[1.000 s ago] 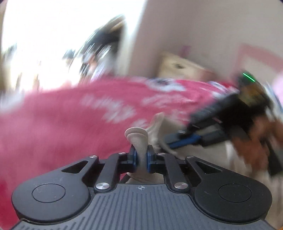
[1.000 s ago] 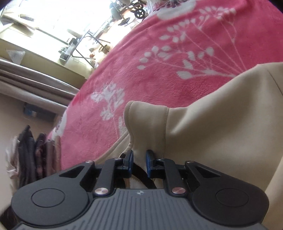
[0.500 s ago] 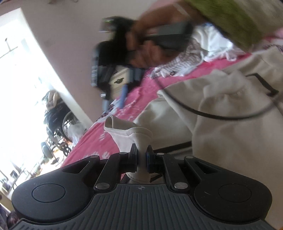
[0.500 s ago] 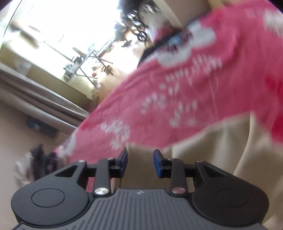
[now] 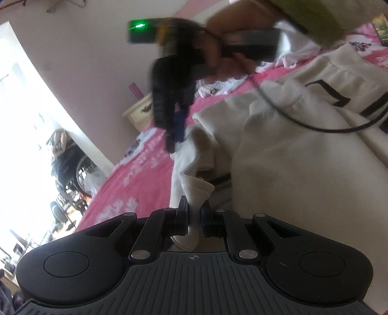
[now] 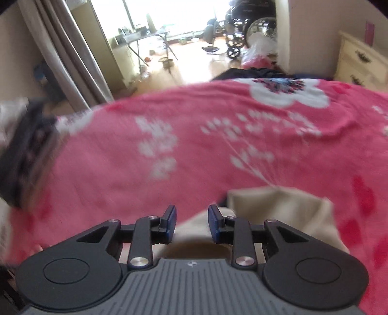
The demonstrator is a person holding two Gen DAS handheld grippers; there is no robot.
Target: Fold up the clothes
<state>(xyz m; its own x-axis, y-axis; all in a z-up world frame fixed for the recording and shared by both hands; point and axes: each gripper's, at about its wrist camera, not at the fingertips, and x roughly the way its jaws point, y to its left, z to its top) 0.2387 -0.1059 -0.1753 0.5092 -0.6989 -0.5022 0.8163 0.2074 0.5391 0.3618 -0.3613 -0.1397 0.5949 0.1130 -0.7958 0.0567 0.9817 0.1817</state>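
A cream garment with black stripes lies spread on the pink flowered blanket. My left gripper pinches a bunched fold of its edge between the blue pads, and its jaws are opening slightly. In the left wrist view my right gripper hangs blurred above the garment's far edge, held by a hand in a green sleeve. In its own view the right gripper is open with nothing between the pads, its jaws are closing a little, and a corner of the garment lies below it.
A black cable trails across the garment. White patterned clothes lie further back on the bed. A cream nightstand stands beside the bed, with a wheelchair and curtains beyond. A blurred dark device sits at the left edge.
My right gripper let go of the cream fabric, opened and lifted off it. My left gripper rolled and moved sideways, still holding its fold.
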